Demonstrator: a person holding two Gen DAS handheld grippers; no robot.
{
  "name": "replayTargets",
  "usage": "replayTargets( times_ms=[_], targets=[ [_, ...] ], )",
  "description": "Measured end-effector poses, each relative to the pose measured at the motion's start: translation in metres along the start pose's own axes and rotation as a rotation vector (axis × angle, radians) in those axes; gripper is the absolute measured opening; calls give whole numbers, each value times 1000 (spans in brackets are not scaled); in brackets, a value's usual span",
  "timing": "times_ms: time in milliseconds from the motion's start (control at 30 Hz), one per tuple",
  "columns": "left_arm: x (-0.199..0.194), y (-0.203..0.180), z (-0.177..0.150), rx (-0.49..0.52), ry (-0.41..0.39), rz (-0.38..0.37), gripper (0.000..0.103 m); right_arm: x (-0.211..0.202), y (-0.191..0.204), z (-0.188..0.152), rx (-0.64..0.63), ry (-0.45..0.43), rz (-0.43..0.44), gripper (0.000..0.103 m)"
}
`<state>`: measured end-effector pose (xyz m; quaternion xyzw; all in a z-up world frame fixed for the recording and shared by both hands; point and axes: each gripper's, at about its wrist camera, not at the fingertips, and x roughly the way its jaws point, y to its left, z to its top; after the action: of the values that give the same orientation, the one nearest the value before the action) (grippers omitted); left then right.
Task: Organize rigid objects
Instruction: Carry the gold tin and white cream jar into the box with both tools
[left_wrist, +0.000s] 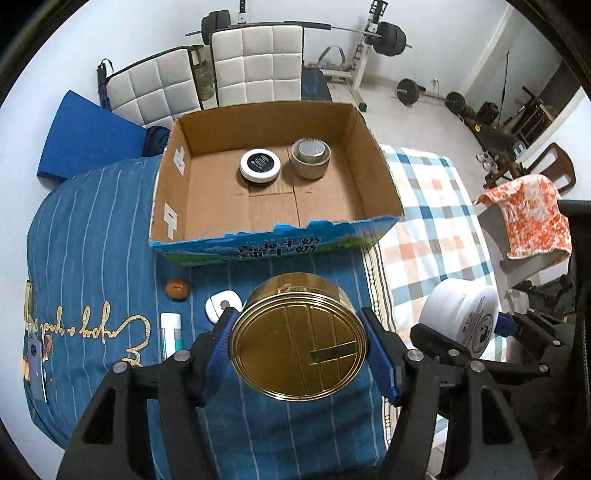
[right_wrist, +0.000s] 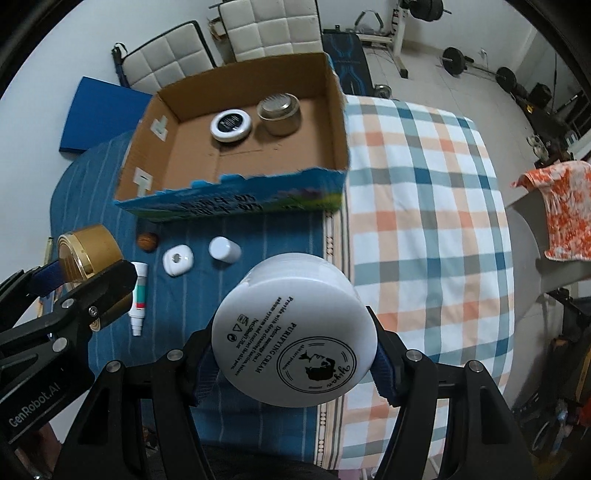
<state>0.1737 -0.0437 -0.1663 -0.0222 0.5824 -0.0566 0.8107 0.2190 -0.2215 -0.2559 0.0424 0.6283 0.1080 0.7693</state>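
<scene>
My left gripper (left_wrist: 299, 343) is shut on a round gold tin (left_wrist: 299, 336), held above the blue striped cloth, short of the cardboard box (left_wrist: 369, 155). My right gripper (right_wrist: 295, 343) is shut on a white cream jar (right_wrist: 295, 332), also held above the cloth. In the box lie a white-rimmed black-lidded jar (left_wrist: 260, 164) and a grey metal tin (left_wrist: 310, 158). On the cloth before the box lie a brown walnut-like ball (left_wrist: 178, 289), a small white case (left_wrist: 222, 305), a white tube (left_wrist: 171, 334) and a white cap (right_wrist: 224, 249).
The box sits at the far end of a surface covered by a blue striped cloth (left_wrist: 92, 258) and a checked cloth (left_wrist: 424, 221). White padded chairs (left_wrist: 255, 66) and gym weights stand behind. An orange patterned cloth (left_wrist: 532, 218) hangs at right.
</scene>
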Motion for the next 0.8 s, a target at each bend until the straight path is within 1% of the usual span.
replayTargets(
  times_ms=[67, 100, 233, 333, 467, 633, 800],
  targets=[
    [-6, 4, 2, -13, -9, -5, 63, -2, 4, 2, -9, -4, 11, 70],
    [-9, 6, 3, -18, -12, -7, 63, -3, 6, 4, 19, -8, 11, 70],
    [-14, 14, 14, -38, -26, -16, 63, -10, 12, 17, 11, -17, 38, 70],
    [-13, 23, 29, -60, -35, -21, 63, -12, 14, 35, 13, -27, 54, 70],
    [-6, 40, 56, -89, -45, -19, 63, -7, 14, 71, 13, -37, 69, 70],
    [25, 69, 101, -130, -23, 2, 63, 13, 20, 123, 4, -38, 62, 70],
    [75, 94, 143, -138, 43, 42, 63, 52, 26, 173, 4, 4, 51, 70]
  ],
)
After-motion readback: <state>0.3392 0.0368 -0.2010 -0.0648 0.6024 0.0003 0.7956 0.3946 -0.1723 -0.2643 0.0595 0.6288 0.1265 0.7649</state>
